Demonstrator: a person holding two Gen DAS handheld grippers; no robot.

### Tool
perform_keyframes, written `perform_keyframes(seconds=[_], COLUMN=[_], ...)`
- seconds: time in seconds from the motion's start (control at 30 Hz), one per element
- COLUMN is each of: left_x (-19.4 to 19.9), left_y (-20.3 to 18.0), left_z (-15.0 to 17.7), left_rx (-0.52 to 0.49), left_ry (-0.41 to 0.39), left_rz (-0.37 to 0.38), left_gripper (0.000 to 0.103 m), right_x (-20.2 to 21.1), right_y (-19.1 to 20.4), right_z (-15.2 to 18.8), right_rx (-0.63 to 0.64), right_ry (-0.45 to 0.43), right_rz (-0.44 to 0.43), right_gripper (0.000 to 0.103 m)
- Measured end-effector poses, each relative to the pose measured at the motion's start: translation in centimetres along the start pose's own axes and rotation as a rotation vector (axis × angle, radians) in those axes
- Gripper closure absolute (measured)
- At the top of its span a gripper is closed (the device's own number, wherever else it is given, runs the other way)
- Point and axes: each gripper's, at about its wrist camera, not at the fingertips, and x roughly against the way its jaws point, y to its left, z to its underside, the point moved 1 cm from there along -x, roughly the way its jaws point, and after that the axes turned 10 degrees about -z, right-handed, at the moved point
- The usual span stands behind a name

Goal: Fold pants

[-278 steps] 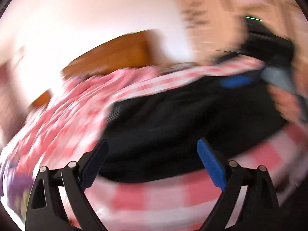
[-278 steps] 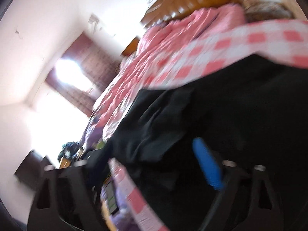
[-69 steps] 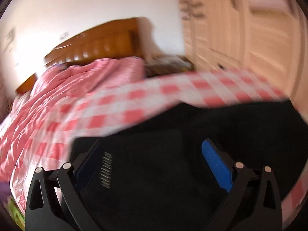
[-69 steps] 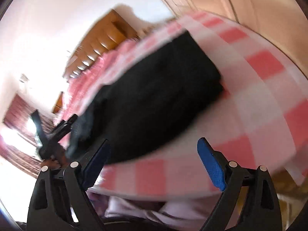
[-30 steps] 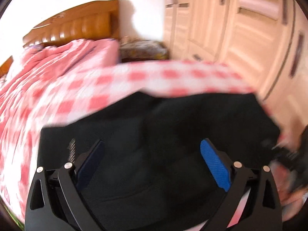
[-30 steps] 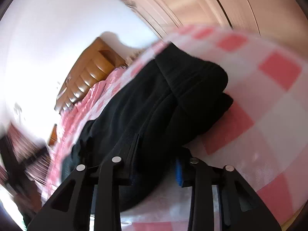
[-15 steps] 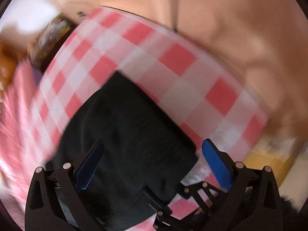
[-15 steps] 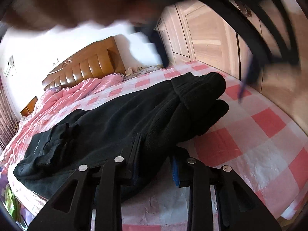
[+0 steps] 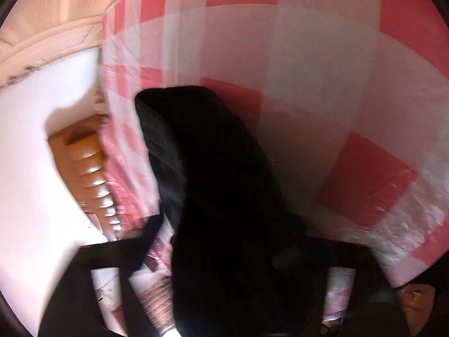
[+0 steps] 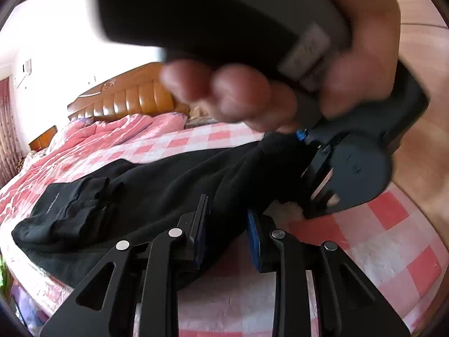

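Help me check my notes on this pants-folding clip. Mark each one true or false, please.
1. The pants are black. True.
2. The bed cover is plain blue. False: it has pink and white checks.
3. The right tongs are shut on the pants' fabric. True.
4. The pants hang over a chair. False: they lie stretched out on the bed cover.
5. A brown wooden headboard stands behind the bed. True.
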Motion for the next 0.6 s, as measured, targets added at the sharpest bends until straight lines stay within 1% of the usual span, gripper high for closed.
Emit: perform_keyframes(seconds=[0.03, 0.07, 0.1, 0.13, 0.17, 0.2, 0.23, 0.27, 0.33, 0.37, 0.4, 0.43, 0.47, 0.5, 0.53, 0.6], left_x=[0.3, 0.7, 0.8, 1.1, 1.3, 1.8, 2.4, 2.8, 3.7, 3.9, 4.0, 4.0, 4.1, 3.8, 3.8, 3.1], left_y=[0.2, 0.2, 0.4, 1.2, 1.9, 3.0, 4.3, 5.3, 8.0, 9.2, 11.0, 12.5, 13.2, 14.8, 15.9, 17.7], left_z=[0.3, 1.0, 1.4, 2.1, 2.6, 3.6, 4.8, 5.9, 9.0, 10.6, 12.9, 15.1, 16.4, 19.3, 21.0, 26.9], left_rx=[0.013, 0.003, 0.012, 0.045, 0.069, 0.107, 0.148, 0.182, 0.271, 0.313, 0.377, 0.436, 0.473, 0.545, 0.587, 0.712], left_ry=[-0.022, -0.062, -0.078, -0.097, -0.112, -0.141, -0.170, -0.194, -0.256, -0.280, -0.310, -0.336, -0.353, -0.386, -0.405, -0.464], left_rz=[0.028, 0.013, 0.022, 0.045, 0.058, 0.076, 0.102, 0.121, 0.165, 0.185, 0.210, 0.231, 0.244, 0.274, 0.290, 0.332], left_gripper=[0.073, 0.076, 0.077, 0.077, 0.077, 0.078, 0.078, 0.078, 0.078, 0.078, 0.078, 0.078, 0.078, 0.078, 0.078, 0.079], right_x=[0.1, 0.5, 0.8, 1.3, 1.8, 1.8, 1.7, 1.3, 0.3, -0.7, -1.4, -2.0, -2.9, -3.7, -4.0, -5.2], right_y=[-0.2, -0.5, -0.9, -1.3, -1.6, -1.4, -1.1, -0.1, 1.6, 3.1, 4.1, 5.1, 6.5, 7.9, 8.6, 11.3], right_z=[0.1, 0.3, 0.6, 0.8, 1.2, 1.2, 1.2, 1.0, 0.9, 0.9, 0.9, 0.9, 0.7, 0.4, 0.3, 0.1], right_rx=[-0.007, -0.035, -0.068, -0.107, -0.150, -0.171, -0.172, -0.157, -0.131, -0.123, -0.112, -0.095, -0.060, -0.033, -0.020, 0.081], right_ry=[0.014, 0.038, 0.049, 0.052, 0.047, 0.059, 0.073, 0.093, 0.126, 0.154, 0.167, 0.174, 0.176, 0.179, 0.185, 0.201], right_rz=[-0.010, -0.047, -0.081, -0.117, -0.175, -0.223, -0.250, -0.271, -0.289, -0.312, -0.317, -0.310, -0.291, -0.266, -0.255, -0.154], right_gripper=[0.068, 0.057, 0.017, 0.005, 0.005, 0.005, 0.005, 0.005, 0.005, 0.005, 0.005, 0.005, 0.005, 0.005, 0.005, 0.005])
